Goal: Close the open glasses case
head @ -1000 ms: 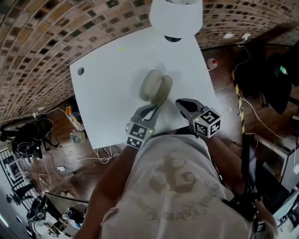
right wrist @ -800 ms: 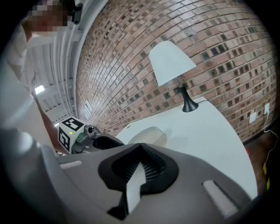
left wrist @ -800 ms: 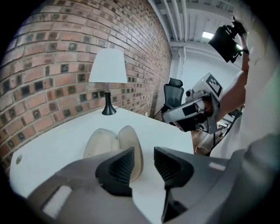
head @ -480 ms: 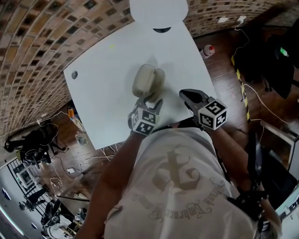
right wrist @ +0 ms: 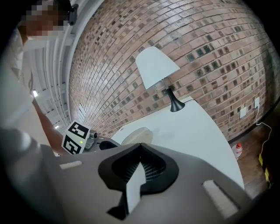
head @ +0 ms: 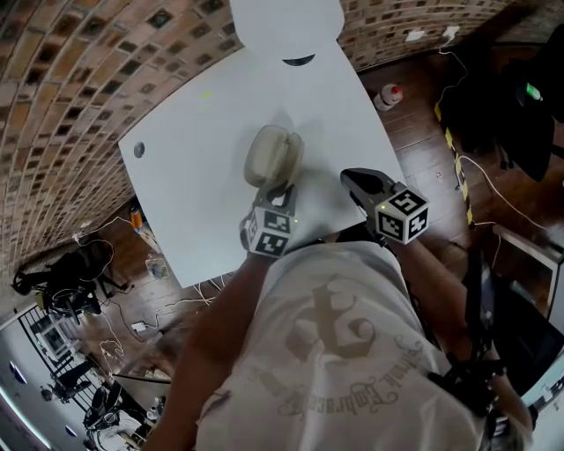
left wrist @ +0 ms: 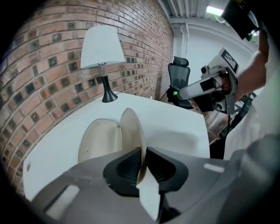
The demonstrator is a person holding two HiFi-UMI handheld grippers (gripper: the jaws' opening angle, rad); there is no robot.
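closest to the head camera is the person's pale grey shirt with a swirly print (head: pixel 326 352), and two bare arms reach out from it over the white worktop (head: pixel 203 141). each arm holds a grey tool with a black and white marker cube on it. the left gripper (head: pixel 280 189) points steeply down at the beige oval glasses case (head: pixel 271 154), which lies near the middle of the worktop, just in front of the person. in the left gripper view its black ribbed jaws are closing on the thin near edge of the case's lid (left wrist: pixel 131 131), and the lid is pinched between them. the lid stands up almost straight, and the hollow bottom half of the case (left wrist: pixel 98 135) lies flat on the worktop to its left, so the case is open. the right gripper (head: pixel 352 181) hangs just to the right of the case, near it but not touching it. in the right gripper view its jaws are closed together with nothing between them, and the case shows just past them, next to the left gripper's marker cube (right wrist: pixel 75 138). farther back, at the far edge of the worktop, stands a lamp with a white shade (head: pixel 286 22) and a thin black foot. a small round hole (head: pixel 139 150) sits near the left corner of the worktop. behind the lamp is a brown brick wall (head: pixel 70 79). to the right the dark wood floor (head: pixel 414 123) has a little red and white bottle (head: pixel 389 95) on it, and a black office chair (left wrist: pixel 178 72) stands past the end of the worktop.
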